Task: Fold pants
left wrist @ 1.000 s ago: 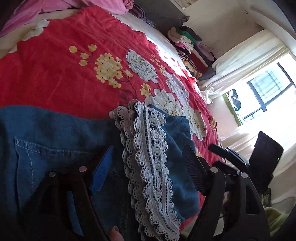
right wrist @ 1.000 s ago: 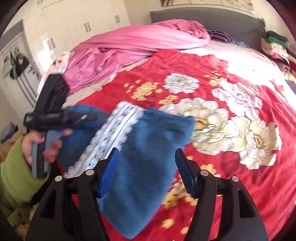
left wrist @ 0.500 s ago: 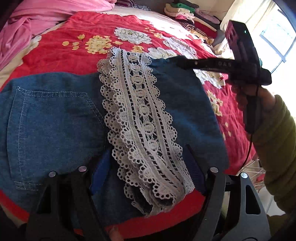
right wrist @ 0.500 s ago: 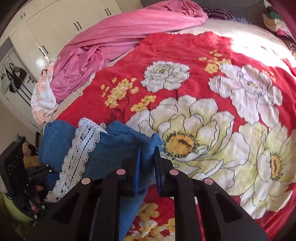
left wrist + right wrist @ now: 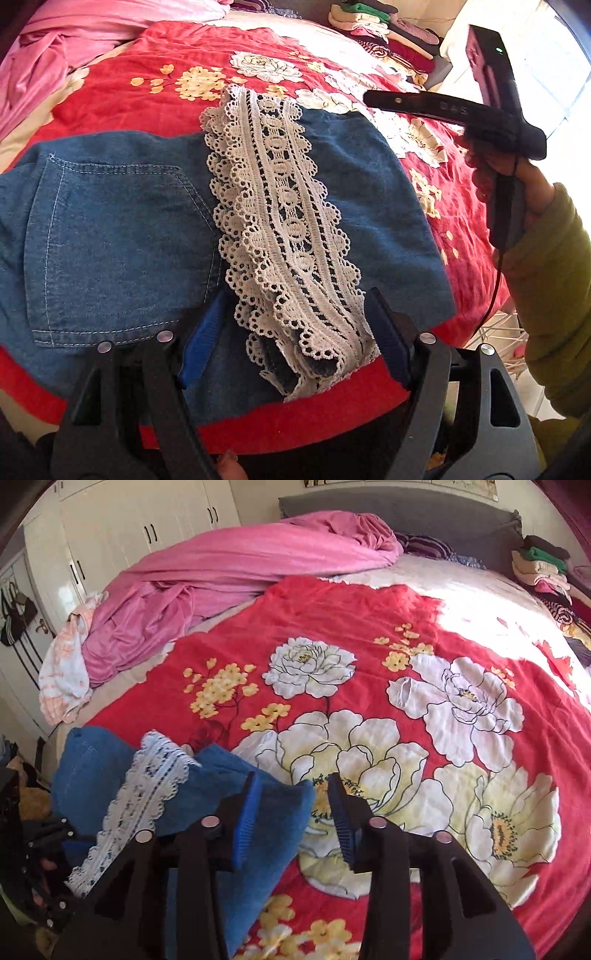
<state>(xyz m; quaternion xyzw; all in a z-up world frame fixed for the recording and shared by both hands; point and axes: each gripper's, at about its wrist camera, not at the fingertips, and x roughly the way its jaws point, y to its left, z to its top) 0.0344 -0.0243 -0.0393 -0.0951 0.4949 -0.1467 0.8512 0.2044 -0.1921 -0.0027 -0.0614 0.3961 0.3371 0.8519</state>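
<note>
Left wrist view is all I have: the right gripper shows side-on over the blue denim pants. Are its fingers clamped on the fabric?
Observer: No. The right gripper has just been opening, and its fingers stand apart.
Operator: Is any cloth in that gap?
Observer: Yes. One corner of the blue denim pants lies between them, not pinched from both sides.

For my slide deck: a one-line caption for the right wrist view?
Right gripper, just reopened, straddles the denim pants' corner on the red floral blanket.
</note>
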